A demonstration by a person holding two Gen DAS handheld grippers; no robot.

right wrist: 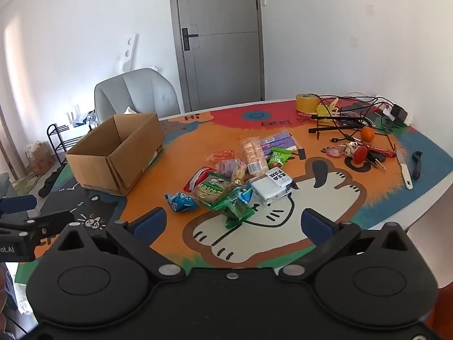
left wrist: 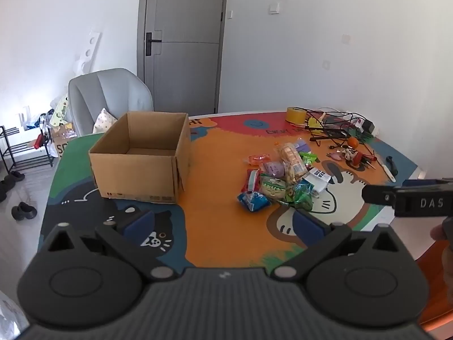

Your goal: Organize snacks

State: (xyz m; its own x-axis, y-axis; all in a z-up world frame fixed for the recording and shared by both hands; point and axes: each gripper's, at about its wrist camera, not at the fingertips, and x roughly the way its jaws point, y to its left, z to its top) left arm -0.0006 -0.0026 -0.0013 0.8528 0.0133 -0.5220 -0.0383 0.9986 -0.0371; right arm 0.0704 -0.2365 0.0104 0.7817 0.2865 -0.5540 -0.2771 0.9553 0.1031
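Observation:
A pile of snack packets (left wrist: 283, 175) (right wrist: 237, 175) lies in the middle of the cartoon-print table (left wrist: 226, 226) (right wrist: 325, 198). It includes a blue packet (right wrist: 181, 201), green packets (right wrist: 237, 206), a white pack (right wrist: 271, 185) and a biscuit roll (right wrist: 253, 153). An open cardboard box (left wrist: 141, 155) (right wrist: 113, 158) stands to the pile's left and looks empty. My left gripper (left wrist: 223, 222) hovers open over the near table, between box and pile. My right gripper (right wrist: 233, 223) is open just short of the nearest green packet, nothing between its fingers.
At the table's far right lie a yellow tape roll (right wrist: 307, 102), tangled cables (right wrist: 348, 113), an orange (right wrist: 367, 133), keys (right wrist: 359, 153) and a knife (right wrist: 405, 170). A grey chair (left wrist: 107, 99) stands behind the box. A shoe rack (left wrist: 22, 147) and shoes sit on the floor at left.

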